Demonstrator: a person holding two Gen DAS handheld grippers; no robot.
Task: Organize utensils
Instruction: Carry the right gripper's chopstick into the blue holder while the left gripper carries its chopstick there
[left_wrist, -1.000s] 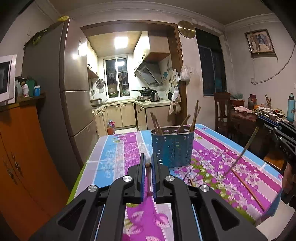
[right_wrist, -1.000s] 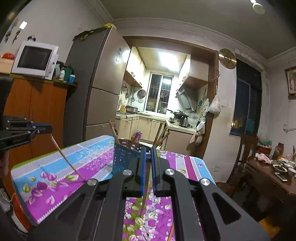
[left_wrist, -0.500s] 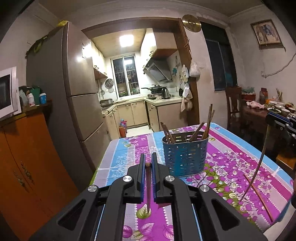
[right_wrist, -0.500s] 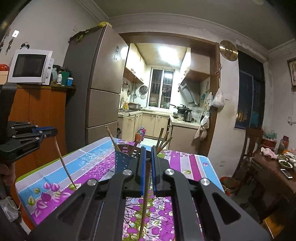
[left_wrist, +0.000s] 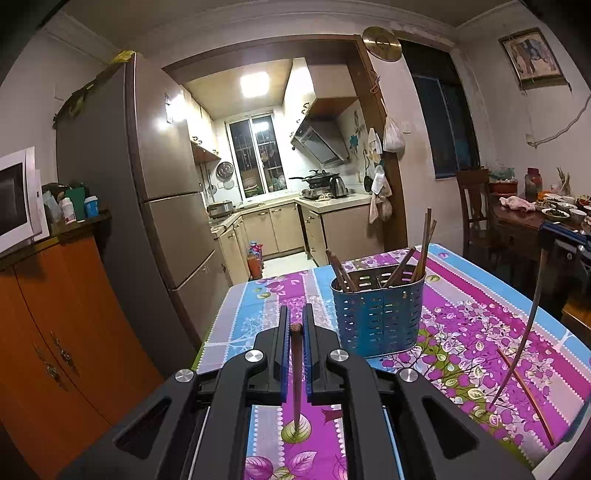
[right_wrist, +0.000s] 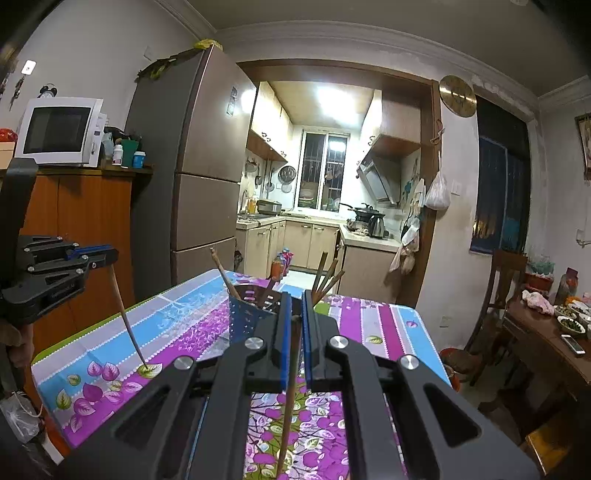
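Left wrist view showed each hand-held gripper clenched on a chopstick; next, probably, dropping both into the blue basket ahead.

A lived-in home is shown: a dining room opening onto a small kitchen. A tall refrigerator serves as the landmark. To its right, through a wood-framed doorway, a lit kitchen is seen, with cream cabinets, a range hood, a pan and kettle on the stove, and a barred window. To the refrigerator's left, a microwave is set on an orange wooden cupboard. In front of the refrigerator, a worktop is covered with a flowered purple and blue cloth. Far to its right, a wooden dining table laden with dishes is seen.
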